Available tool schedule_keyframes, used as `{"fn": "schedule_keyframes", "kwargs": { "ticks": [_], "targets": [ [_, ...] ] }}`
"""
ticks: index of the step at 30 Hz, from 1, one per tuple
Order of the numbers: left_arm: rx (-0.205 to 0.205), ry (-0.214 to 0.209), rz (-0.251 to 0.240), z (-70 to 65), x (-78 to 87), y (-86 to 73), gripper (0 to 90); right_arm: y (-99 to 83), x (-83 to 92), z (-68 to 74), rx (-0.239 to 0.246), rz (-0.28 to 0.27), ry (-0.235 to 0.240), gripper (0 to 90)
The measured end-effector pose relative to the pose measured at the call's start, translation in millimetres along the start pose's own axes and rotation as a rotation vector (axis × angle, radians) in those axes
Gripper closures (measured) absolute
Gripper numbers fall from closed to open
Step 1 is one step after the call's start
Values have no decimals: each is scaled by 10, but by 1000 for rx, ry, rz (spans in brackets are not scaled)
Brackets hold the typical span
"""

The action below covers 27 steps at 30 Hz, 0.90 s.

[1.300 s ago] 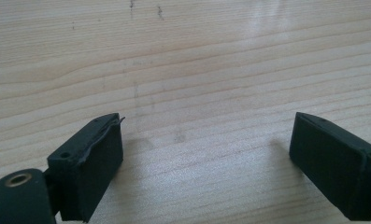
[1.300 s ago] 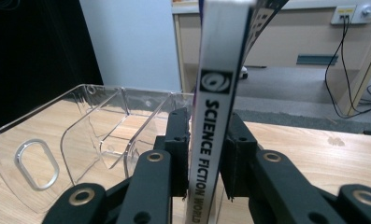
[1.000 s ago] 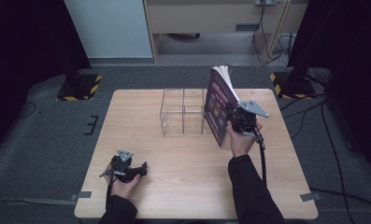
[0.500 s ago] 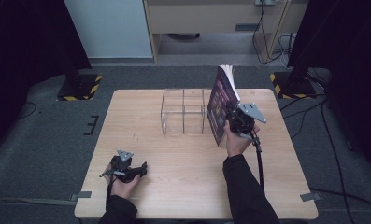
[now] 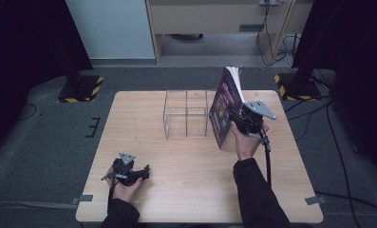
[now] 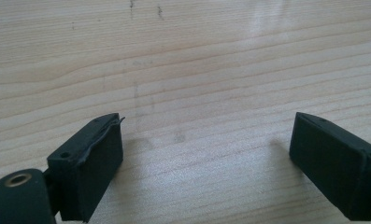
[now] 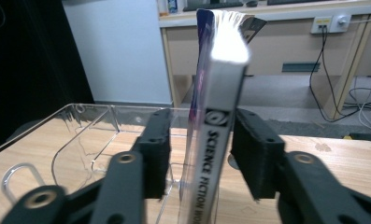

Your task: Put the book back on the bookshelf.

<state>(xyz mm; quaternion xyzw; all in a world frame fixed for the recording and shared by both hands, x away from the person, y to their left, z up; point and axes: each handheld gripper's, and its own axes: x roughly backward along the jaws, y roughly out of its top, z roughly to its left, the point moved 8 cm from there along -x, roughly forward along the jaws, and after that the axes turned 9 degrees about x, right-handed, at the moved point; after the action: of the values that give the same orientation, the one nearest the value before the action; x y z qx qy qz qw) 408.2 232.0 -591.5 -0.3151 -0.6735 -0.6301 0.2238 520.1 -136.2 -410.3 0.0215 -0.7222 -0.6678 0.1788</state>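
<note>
The right claw point(image 7: 199, 154) has just opened its jaws around the tall purple paperback book point(image 5: 222, 111), which now stands on the desk point(image 5: 176, 190) beside the clear plastic box point(image 5: 186, 114), looks set down, while the left claw point(image 6: 206, 154) rests wide open.

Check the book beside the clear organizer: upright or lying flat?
Upright. The book stands on its bottom edge on the table, spine vertical between the right gripper's jaws, which have just been opening, beside the acrylic organizer.

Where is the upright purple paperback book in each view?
High view: purple paperback book, right of centre, beside the clear acrylic box.
Right gripper view: book at centre, spine toward the camera.
Left gripper view: wooden tabletop ahead.
Shared landmark: the acrylic box, left of the book.
</note>
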Motion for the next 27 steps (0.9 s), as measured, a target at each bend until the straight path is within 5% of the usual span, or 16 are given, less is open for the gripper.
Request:
{"fn": "schedule_keyframes", "kwargs": {
  "ticks": [5, 7, 8, 12, 19, 27],
  "targets": [
    [0, 0, 0, 0, 0, 0, 90, -8, 37, -76, -3, 10, 21, 379],
    [0, 0, 0, 0, 0, 0, 90, -28, 42, -72, 4, 23, 59, 318],
    [0, 0, 0, 0, 0, 0, 90, -53, 54, -38, 12, 40, 119, 271],
    [0, 0, 0, 0, 0, 0, 90, -73, 137, -39, 30, 30, 160, 206],
    [0, 0, 0, 0, 0, 0, 90, -139, 328, -84, 59, 40, 207, 167],
    [-2, -1, 1, -3, -2, -1, 85, -460, 529, -139, 123, 127, 253, 144]
  ]
}}
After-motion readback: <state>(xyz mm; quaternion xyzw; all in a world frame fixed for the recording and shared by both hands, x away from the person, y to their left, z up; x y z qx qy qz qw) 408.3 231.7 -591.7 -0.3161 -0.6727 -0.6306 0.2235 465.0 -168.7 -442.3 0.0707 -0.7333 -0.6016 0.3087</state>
